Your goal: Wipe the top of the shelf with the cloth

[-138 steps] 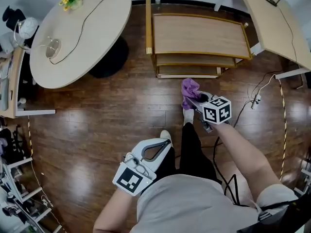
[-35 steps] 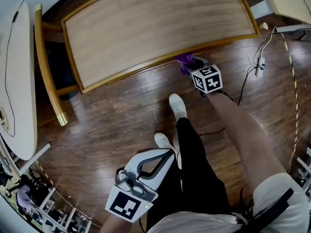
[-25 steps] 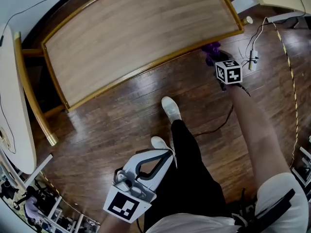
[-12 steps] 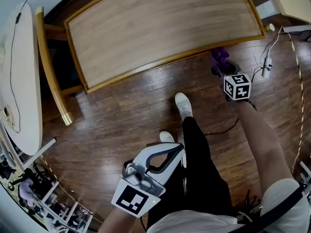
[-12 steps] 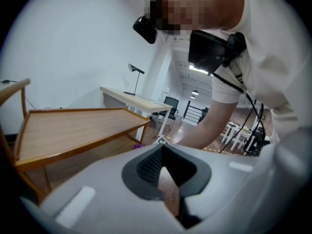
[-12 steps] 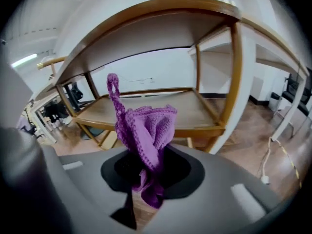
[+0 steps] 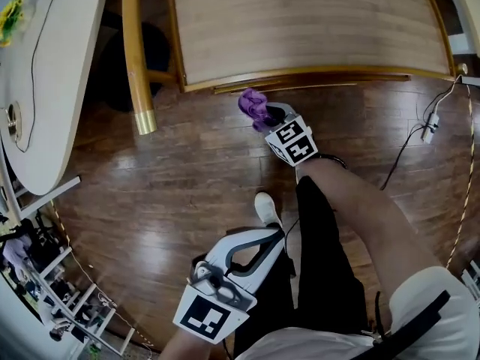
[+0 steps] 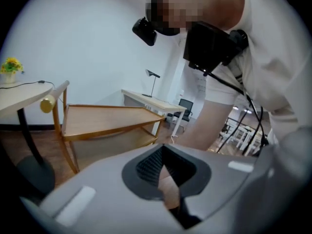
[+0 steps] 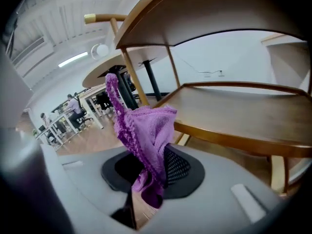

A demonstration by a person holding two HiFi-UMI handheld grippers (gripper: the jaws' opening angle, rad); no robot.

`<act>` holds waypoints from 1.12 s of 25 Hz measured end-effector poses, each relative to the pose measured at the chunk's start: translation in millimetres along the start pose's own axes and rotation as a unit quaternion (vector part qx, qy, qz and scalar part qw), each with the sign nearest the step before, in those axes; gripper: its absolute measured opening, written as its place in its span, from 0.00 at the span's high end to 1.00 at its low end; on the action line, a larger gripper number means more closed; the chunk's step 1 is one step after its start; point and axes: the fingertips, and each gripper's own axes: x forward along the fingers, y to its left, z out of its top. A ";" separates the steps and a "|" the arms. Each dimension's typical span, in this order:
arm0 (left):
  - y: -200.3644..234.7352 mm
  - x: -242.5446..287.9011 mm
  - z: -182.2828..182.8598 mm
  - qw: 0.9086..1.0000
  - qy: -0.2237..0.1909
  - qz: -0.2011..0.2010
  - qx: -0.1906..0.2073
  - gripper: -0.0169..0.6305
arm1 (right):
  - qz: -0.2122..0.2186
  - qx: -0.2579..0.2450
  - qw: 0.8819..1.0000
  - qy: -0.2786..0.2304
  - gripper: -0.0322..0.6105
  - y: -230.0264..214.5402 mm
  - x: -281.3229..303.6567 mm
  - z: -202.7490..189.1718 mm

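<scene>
Half a second has carried the right gripper (image 7: 268, 115), fingers clenched on the purple cloth (image 7: 253, 106), from the right end of the shelf (image 7: 300, 21) front edge toward its left, just below the top. Wiping looks unstarted. The left gripper (image 7: 274, 235) hangs low, fingers closed on nothing.

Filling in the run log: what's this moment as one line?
right gripper: shut on purple cloth | left gripper: shut, empty | purple cloth: below shelf top, not touching it

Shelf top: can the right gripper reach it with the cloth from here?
Probably, once raised: the right gripper, shut on the purple cloth, sits below the shelf top by its front edge; nothing blocks the way.
</scene>
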 end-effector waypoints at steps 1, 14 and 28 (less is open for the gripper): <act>3.0 -7.6 -2.9 1.000 -0.001 0.010 -0.005 0.95 | 0.010 -0.011 1.000 0.006 0.79 11.8 15.1 2.5; 15.0 -33.1 -25.1 0.997 -0.018 0.054 -0.050 0.95 | -0.032 -0.020 0.998 0.047 0.79 -21.5 59.6 -9.2; -13.9 49.5 11.4 0.999 -0.005 -0.052 -0.010 0.95 | -0.164 0.036 0.984 0.065 0.79 -179.3 -75.5 -66.1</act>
